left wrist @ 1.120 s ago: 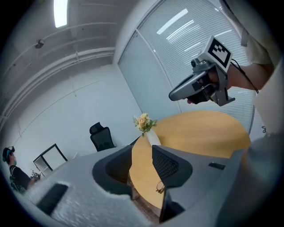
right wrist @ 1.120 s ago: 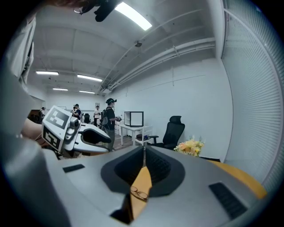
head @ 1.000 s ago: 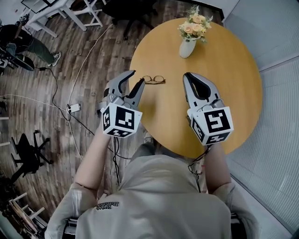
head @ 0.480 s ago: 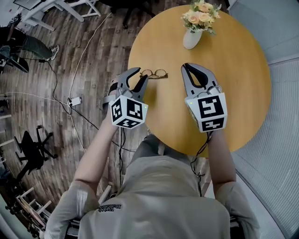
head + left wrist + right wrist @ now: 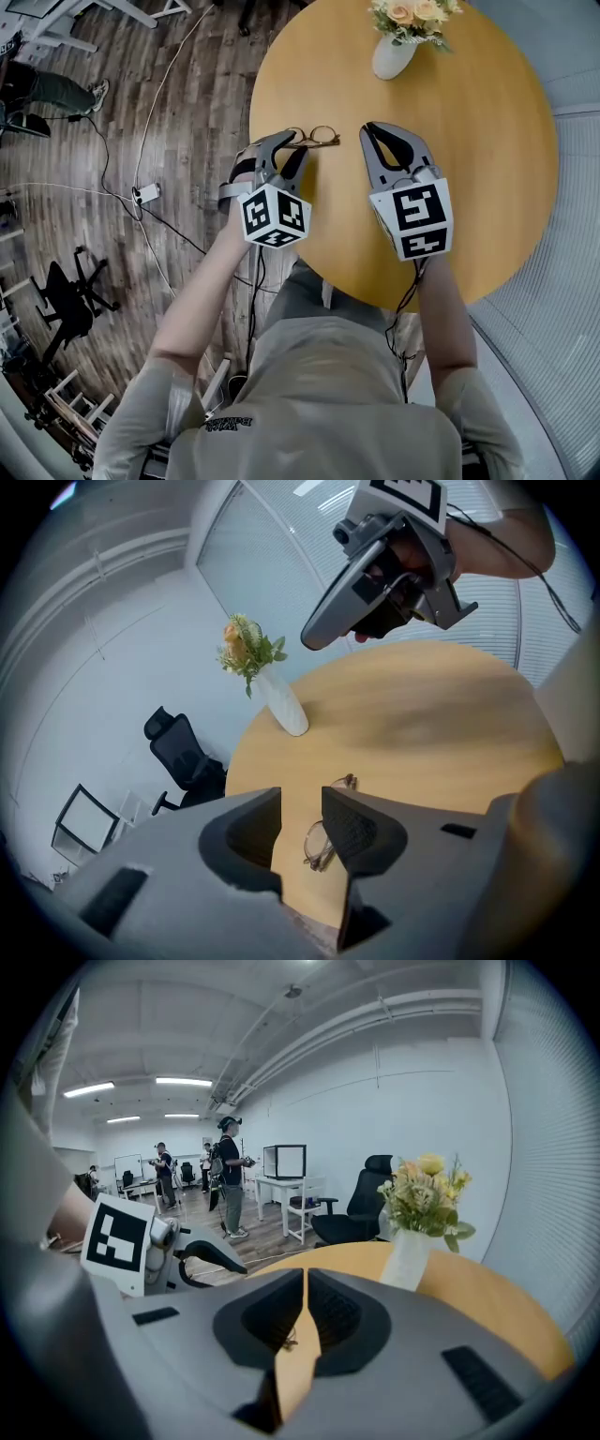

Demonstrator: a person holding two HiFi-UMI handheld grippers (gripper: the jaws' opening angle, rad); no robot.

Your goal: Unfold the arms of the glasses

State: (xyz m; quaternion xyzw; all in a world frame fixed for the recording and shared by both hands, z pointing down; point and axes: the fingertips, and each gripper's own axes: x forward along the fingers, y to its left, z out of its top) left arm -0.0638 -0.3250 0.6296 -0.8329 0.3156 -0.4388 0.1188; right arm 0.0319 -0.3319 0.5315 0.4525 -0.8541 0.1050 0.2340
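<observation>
Left gripper [image 5: 292,143] ribbed grey jaws narrowly apart, empty | right gripper [image 5: 368,129] closed, empty | thin-rimmed round-lens glasses [image 5: 316,138] on smooth round wooden table [image 5: 478,150]

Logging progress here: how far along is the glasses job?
Done: nothing; the glasses lie on the table, apparently folded. In hand: the left gripper, jaws apart, hovers just short of them; the right gripper is shut and empty. Left: gripping the frame and swinging both arms open.

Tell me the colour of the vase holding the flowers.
The vase is white, clearest in the left gripper view.
</observation>
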